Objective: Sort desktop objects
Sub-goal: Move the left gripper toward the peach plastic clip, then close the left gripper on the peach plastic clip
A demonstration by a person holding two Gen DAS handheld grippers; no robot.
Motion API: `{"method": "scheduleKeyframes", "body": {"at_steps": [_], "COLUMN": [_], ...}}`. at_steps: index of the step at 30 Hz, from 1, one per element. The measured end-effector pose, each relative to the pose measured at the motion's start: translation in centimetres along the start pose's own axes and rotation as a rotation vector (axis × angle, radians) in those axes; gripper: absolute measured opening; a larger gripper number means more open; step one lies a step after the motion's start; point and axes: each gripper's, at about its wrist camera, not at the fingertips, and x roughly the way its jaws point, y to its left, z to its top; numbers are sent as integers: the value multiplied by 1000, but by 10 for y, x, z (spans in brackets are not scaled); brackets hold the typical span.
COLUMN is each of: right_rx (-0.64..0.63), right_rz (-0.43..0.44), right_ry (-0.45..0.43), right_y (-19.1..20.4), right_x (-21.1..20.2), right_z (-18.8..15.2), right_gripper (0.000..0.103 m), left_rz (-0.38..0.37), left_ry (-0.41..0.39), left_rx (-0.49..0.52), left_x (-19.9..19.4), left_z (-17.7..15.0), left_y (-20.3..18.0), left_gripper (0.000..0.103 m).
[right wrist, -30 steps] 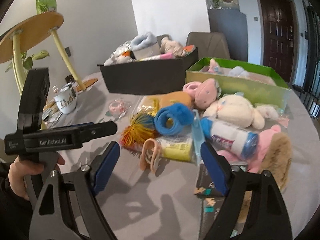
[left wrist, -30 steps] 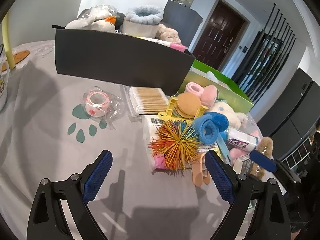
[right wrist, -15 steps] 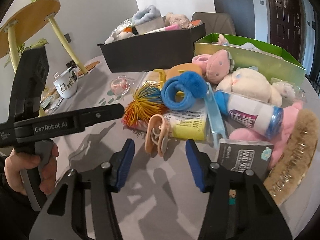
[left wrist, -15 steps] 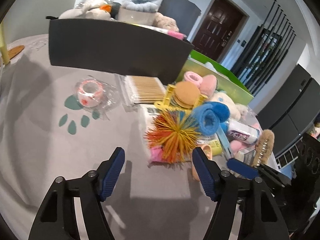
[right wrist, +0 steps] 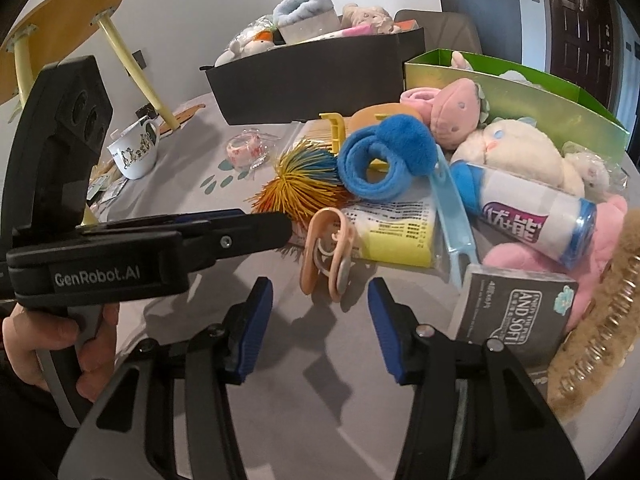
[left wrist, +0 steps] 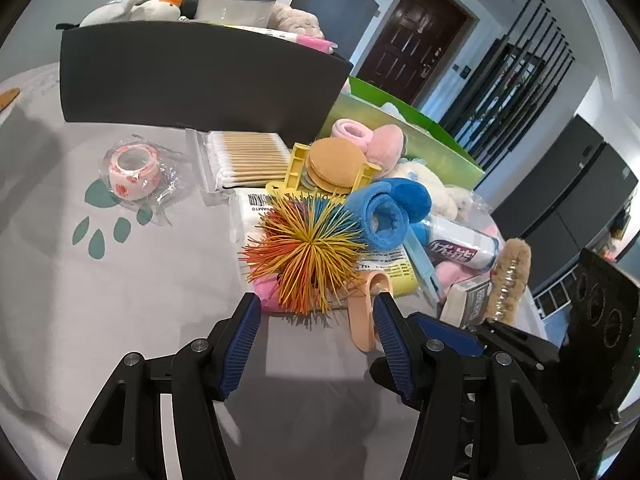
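Observation:
A pile of small objects lies on the grey table. A multicoloured spiky ball [left wrist: 306, 250] sits at its near edge, also in the right wrist view [right wrist: 304, 178]. My left gripper [left wrist: 316, 320] is open, fingertips just short of the ball on either side. A peach plastic clip [right wrist: 330, 254] lies beside it, seen too in the left wrist view [left wrist: 366, 316]. My right gripper [right wrist: 320, 306] is open and empty, just short of the clip. A blue fleece roll [left wrist: 386, 216] rests behind the ball.
A black box [left wrist: 200, 76] and a green box [left wrist: 404, 144] with plush toys stand behind the pile. A tape roll [left wrist: 134, 168], cotton swabs [left wrist: 248, 156], a blue-capped bottle [right wrist: 528, 216], a tissue pack [right wrist: 516, 308], a brush [left wrist: 510, 280] and a mug [right wrist: 134, 152] lie around.
Both grippers have moved forward toward the pile and their jaws have narrowed. The left now stands at the spiky ball, the right at the peach clip.

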Motion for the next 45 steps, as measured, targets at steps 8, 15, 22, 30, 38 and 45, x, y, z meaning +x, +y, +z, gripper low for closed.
{"method": "scheduleKeyframes", "body": {"at_steps": [8,15,22,30,38,45], "right_rx": [-12,-45,-56,-57,-68,-64], "right_rz": [-4,-26,-37,-47,-62,-73], "right_ry": [12,18,23,34,47,42], "right_y": [3,10,11,12,14,14], "right_x": [3,4,5,8,11,11], "right_z": [1,1,1,1,2,2], "right_gripper": [46,45,42,37,34,20], "left_rz": [-53,-94,-113,-135,-123,-112], "left_ry": [1,39,61,88,104,97], "left_rx": [-26,9,14,12,39,28], "left_x": [-2,7,14,20,22,20], "left_z": [3,1,1,-1,-5,-4], "left_y": [2,-12,-18,-22,-26,-22], "left_gripper": [56,50,49,42,26,25]}}
